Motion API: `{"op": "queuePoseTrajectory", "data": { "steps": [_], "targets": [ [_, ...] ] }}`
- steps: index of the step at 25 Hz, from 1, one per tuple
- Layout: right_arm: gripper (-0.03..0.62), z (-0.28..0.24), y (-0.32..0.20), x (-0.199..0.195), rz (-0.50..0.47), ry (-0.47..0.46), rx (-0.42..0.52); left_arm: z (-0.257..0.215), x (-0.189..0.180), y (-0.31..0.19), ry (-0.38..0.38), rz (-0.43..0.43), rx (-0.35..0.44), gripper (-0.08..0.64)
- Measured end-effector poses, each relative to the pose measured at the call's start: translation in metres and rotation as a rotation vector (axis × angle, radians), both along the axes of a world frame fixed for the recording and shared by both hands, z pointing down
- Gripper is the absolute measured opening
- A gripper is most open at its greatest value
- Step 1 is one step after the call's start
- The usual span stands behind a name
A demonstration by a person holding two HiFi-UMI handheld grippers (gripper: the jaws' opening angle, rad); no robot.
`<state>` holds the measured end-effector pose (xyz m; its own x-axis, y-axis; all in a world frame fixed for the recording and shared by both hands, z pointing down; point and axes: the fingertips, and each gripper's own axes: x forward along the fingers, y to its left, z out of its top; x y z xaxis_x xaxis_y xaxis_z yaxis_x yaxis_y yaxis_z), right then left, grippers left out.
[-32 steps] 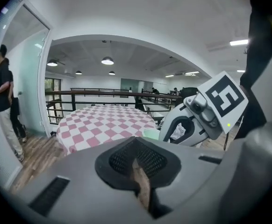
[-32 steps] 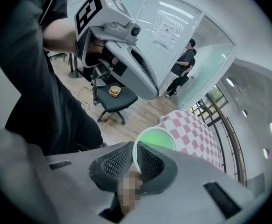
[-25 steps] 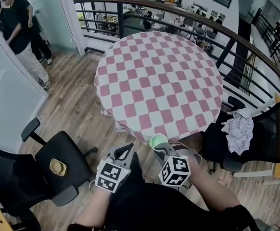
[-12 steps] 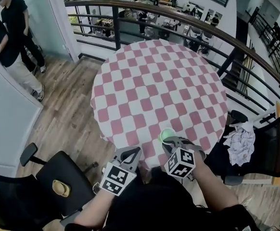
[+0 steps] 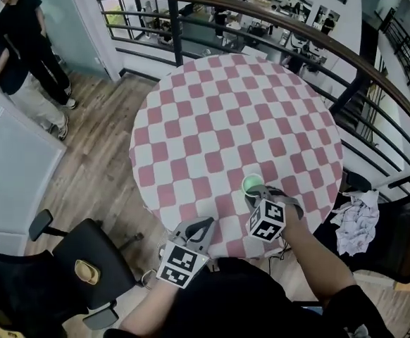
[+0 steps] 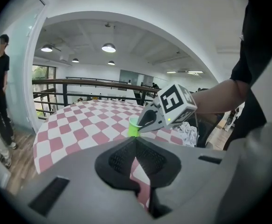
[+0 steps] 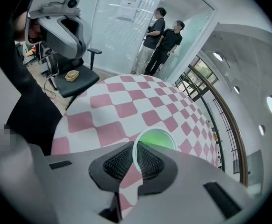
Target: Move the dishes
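Placement looks pending: fingers of the right gripper (image 5: 254,194) pinch the green cup (image 5: 253,184) by its rim over the bench (image 5: 212,118), while those of the left gripper (image 5: 202,225) meet on nothing.

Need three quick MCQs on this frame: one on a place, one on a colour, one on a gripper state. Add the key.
1. The tan bowl sits: A on a shelf; B on the black chair seat; C in a sink.
2. The cup held by the right gripper is: A green; B red; C blue.
3. The left gripper has its jaws: A together, empty; B clamped on the cup; C wide apart.
Key: B, the bowl lies on the seat; A, rim and wall are green; A, the jaws meet with nothing between.
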<state>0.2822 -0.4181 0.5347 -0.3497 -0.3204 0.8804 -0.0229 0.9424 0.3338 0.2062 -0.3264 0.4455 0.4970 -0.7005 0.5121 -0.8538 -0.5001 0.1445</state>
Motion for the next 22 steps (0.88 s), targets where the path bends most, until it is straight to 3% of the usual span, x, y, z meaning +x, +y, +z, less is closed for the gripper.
{"op": "queuePoseTrajectory", "data": {
  "steps": [14,22],
  "targets": [
    [0.037,0.06,-0.095,-0.012,-0.079,0.024,0.032,0.023,0.0,-0.003,-0.018,-0.172,-0.104,0.006],
    [0.046,0.059,-0.098,-0.016,-0.08,-0.004,0.032,0.021,0.008,-0.008,-0.015,-0.167,-0.109,0.006]
  ]
}}
